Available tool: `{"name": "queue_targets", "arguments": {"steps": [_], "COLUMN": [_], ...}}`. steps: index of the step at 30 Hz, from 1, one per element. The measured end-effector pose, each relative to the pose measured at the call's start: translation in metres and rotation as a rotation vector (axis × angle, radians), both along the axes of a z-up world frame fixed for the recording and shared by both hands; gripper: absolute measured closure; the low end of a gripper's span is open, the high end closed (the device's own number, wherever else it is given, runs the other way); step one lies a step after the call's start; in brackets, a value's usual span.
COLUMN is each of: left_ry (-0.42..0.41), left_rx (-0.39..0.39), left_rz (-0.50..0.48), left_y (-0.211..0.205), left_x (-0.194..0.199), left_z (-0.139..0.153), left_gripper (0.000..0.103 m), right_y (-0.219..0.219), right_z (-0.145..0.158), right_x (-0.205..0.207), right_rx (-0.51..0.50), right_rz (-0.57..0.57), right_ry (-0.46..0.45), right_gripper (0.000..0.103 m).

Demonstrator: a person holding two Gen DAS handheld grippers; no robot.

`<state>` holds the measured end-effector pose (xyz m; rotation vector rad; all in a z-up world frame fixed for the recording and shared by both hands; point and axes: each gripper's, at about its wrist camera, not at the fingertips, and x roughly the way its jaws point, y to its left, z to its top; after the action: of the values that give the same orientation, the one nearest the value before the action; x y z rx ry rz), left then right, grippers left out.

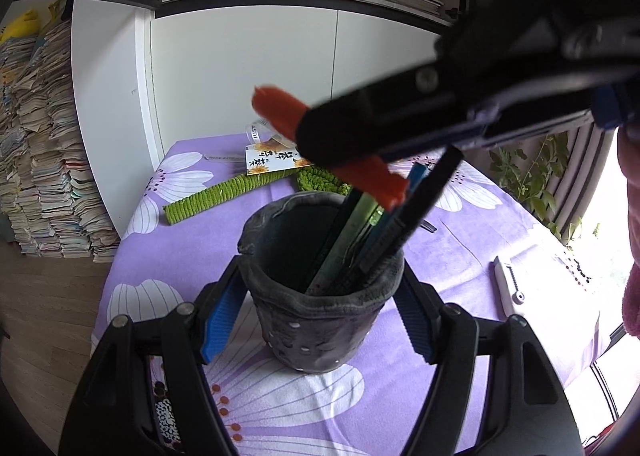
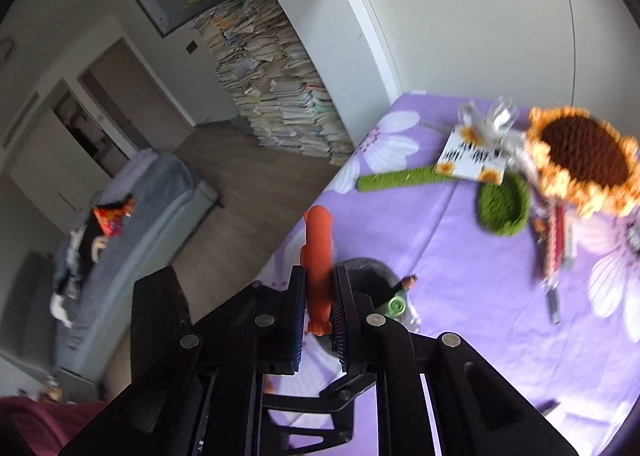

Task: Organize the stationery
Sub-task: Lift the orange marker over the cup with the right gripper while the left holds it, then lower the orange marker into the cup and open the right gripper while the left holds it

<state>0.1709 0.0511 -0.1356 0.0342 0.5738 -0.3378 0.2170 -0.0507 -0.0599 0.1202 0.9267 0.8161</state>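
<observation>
- The orange pen [image 2: 318,256] is pinched between the 2 blue-padded fingers [image 2: 298,320] of the right gripper [image 2: 319,316]; its far end juts well past the fingertips, its near end sits between the pads.
- From the left wrist view, it hangs tilted just above the dark pen holder [image 1: 320,296], beside the pens [image 1: 384,232] already standing in it.
- The left gripper [image 1: 320,320] clamps the holder, 1 pad on each side wall.
- The holder stands on a purple flowered tablecloth [image 1: 180,256].
- Farther off lie a green knitted stem [image 1: 224,192], a card [image 1: 272,160] and a crochet sunflower [image 2: 584,160].
</observation>
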Motion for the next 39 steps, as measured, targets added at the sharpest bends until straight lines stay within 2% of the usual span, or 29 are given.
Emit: {"name": "queue_targets", "arguments": {"steps": [5, 9, 16, 21, 25, 27, 30, 34, 35, 36, 37, 39], "left_ry": [-0.013, -0.005, -0.011, -0.007, -0.009, -0.01, -0.014, -0.014, -0.011, -0.01, -0.01, -0.012], "left_rx": [0.028, 0.014, 0.037, 0.034, 0.042, 0.043, 0.044, 0.074, 0.077, 0.076, 0.076, 0.078], "left_rz": [0.0, -0.007, -0.013, -0.015, -0.015, -0.016, -0.023, -0.028, -0.028, -0.026, -0.025, -0.027], "left_y": [-0.006, -0.003, -0.007, -0.006, -0.007, -0.007, -0.008, -0.011, -0.011, -0.011, -0.012, -0.012], "left_x": [-0.002, -0.002, -0.004, -0.003, -0.003, -0.003, -0.005, -0.006, -0.006, -0.006, -0.006, -0.006], "left_z": [0.0, 0.0, 0.0, 0.001, 0.001, 0.001, 0.0, -0.002, -0.003, -0.003, -0.003, -0.004], "left_gripper": [0.033, 0.032, 0.032, 0.032, 0.032, 0.032, 0.032, 0.033, 0.033, 0.033, 0.033, 0.033], "right_y": [0.007, 0.006, 0.0, -0.014, -0.019, -0.015, -0.003, 0.015, 0.021, 0.027, 0.033, 0.046], "right_z": [-0.014, -0.019, -0.018, -0.007, 0.003, 0.005, 0.004, 0.006, 0.007, 0.006, 0.004, 0.0], "right_x": [0.004, 0.009, 0.009, 0.0, -0.005, -0.003, 0.011, 0.037, 0.045, 0.052, 0.059, 0.067], "right_rx": [-0.089, -0.08, -0.084, -0.058, -0.078, -0.08, -0.059, -0.197, -0.223, -0.244, -0.268, -0.321], "right_rz": [-0.013, -0.023, -0.027, -0.049, -0.048, -0.009, 0.092, 0.105, 0.118, 0.136, 0.156, 0.176], "right_ry": [-0.02, -0.011, 0.025, 0.001, -0.032, -0.004, 0.115, 0.124, 0.137, 0.155, 0.171, 0.175], "right_gripper": [0.089, 0.089, 0.089, 0.089, 0.089, 0.089, 0.089, 0.089, 0.087, 0.076, 0.059, 0.048]}}
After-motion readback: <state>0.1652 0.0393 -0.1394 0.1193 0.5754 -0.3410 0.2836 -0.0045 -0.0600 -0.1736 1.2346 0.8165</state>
